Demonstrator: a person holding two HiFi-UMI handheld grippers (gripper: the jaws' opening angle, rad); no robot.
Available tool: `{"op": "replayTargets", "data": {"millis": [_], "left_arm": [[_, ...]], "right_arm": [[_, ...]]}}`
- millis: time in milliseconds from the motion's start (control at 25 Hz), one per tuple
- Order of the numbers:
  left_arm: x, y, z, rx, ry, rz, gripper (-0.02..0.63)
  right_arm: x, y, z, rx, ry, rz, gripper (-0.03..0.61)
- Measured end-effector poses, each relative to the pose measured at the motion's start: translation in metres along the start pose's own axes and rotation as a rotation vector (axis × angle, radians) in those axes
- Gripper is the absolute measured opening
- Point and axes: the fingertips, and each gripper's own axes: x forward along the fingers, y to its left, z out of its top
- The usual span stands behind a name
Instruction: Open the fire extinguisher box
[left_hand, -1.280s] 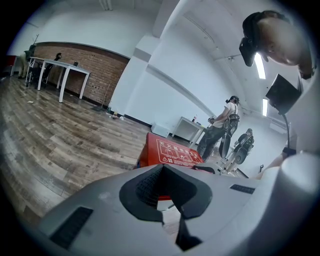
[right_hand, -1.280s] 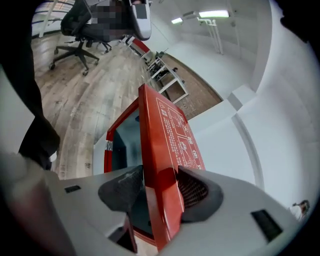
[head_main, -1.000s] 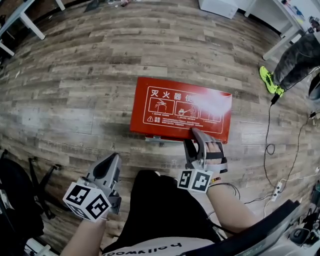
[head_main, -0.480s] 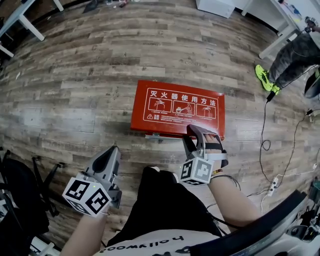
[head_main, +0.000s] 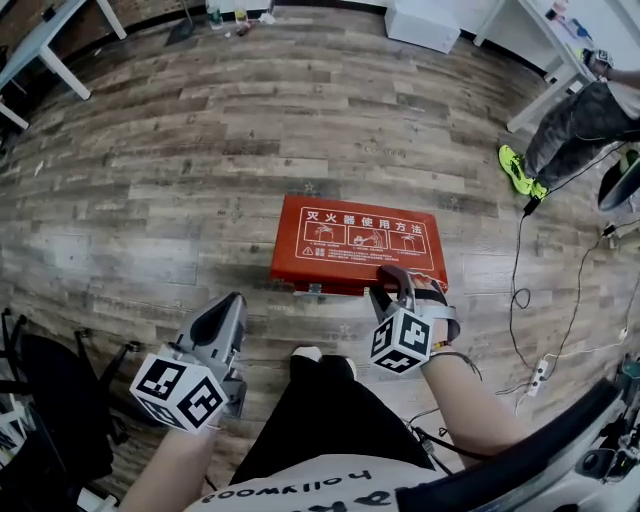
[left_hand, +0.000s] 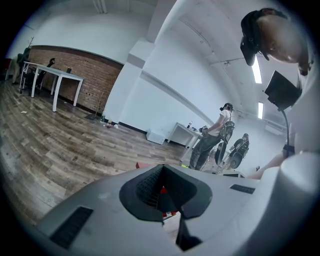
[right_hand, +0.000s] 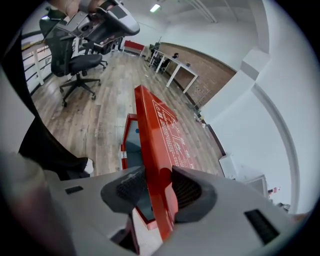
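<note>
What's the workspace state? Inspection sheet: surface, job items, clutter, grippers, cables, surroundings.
Surface: wood-plank floor.
Job's things: red fire extinguisher box on the floor; lid raised at its near edge, inside showing.
Clutter: nothing seen near the box.
Grippers: right gripper shut on the lid's edge, jaws have just been closing; left gripper shut, empty, apart from the box.
Cables: black cable and power strip on floor, right of box.
Surroundings: white tables, office chair, person standing at right.
</note>
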Motion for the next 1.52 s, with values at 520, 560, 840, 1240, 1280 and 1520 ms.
{"op": "replayTargets", "data": {"millis": [520,560,840,1240,1280,1520], "left_arm": [[0.029,-0.017,0.058,0.03,-0.02,-0.081,0.006],[0.031,-0.018,0.06,0.034,-0.026,-0.08,0.006],[0.039,-0.032,0.057,0.039,-0.024,-0.059,0.006],[0.055,-0.058,0.06,0.002,-0.045,0.066,0.006],[0.057,-0.06,0.063,-0.001,-0.055,0.075,0.006],[0.067,-0.072,0.074,-0.008,-0.086,0.115,0.006]], "right_arm": [[-0.02,-0.048,0.015,0.079,-0.004,0.096,0.155],[-0.022,-0.053,0.016,0.084,-0.012,0.097,0.152],[-0.026,-0.073,0.021,0.096,-0.048,0.158,0.143],[-0.027,-0.092,0.024,0.094,-0.025,0.323,0.137],[-0.026,-0.094,0.024,0.09,-0.021,0.341,0.135],[-0.023,-0.11,0.027,0.114,-0.02,0.435,0.135]]}}
